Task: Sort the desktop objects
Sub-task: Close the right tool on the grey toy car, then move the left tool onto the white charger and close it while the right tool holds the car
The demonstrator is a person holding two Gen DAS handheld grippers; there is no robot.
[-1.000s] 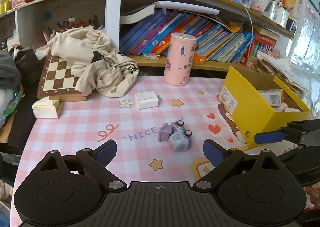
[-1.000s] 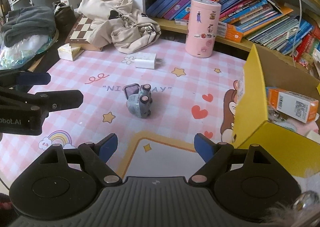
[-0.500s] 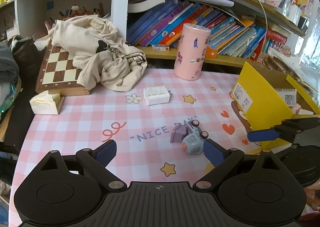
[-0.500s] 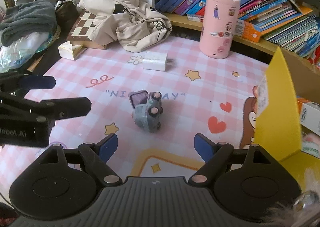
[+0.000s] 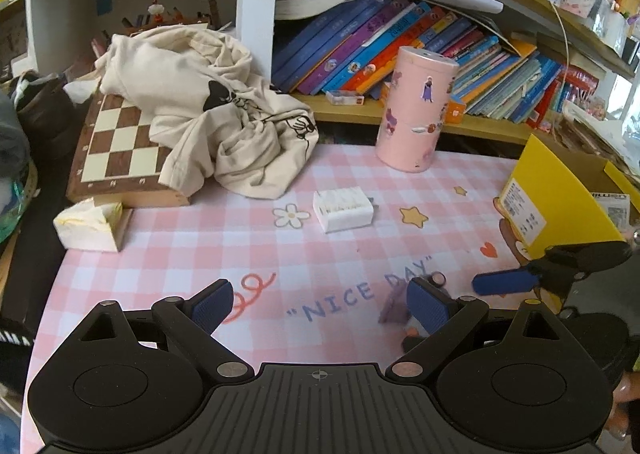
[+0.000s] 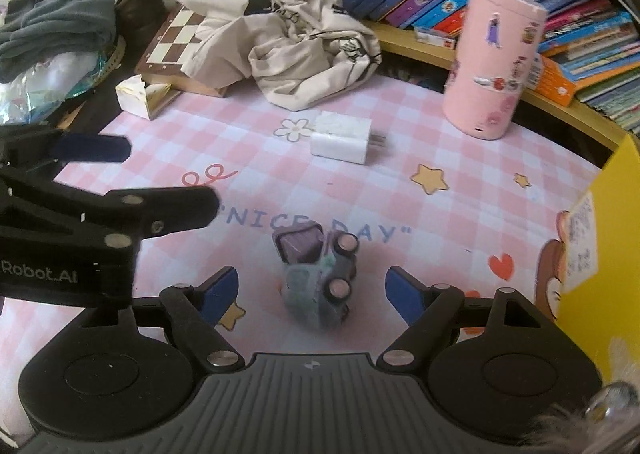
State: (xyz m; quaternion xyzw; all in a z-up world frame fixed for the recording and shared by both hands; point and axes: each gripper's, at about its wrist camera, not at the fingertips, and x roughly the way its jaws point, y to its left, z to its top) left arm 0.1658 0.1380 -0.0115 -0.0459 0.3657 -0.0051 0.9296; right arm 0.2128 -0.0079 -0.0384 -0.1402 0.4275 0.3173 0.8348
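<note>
We saw a counter (image 6: 460,213) covered by a soft pink-and-white checked mat printed with stars, hearts, a flower and the words "NICE DAY", set against wooden shelves packed with leaning glossy books (image 5: 400,41). We took the small toy car (image 6: 316,278) as our landmark: a rounded grey-blue body lying on its side on the mat, 2 pale wheels facing up, a purple block at its far end. Beyond it lay a white, boxy plastic charger (image 6: 340,135) with metal prongs. Farther behind and to the right stood a smooth pink cylinder (image 6: 496,61) dotted with stickers. Behind and to the left, a crumpled cream garment (image 6: 276,37) draped over a brown-and-cream chessboard (image 6: 172,37), with a torn tissue box (image 6: 136,93) beside it. To the right of the car rose the flat wall of a yellow cardboard box (image 6: 600,234).

Our right gripper (image 6: 312,290) held its blue-padded fingers spread wide on either side of the car, touching nothing. Our left gripper (image 5: 320,304) sat left of the car, its fingers likewise spread and empty.
</note>
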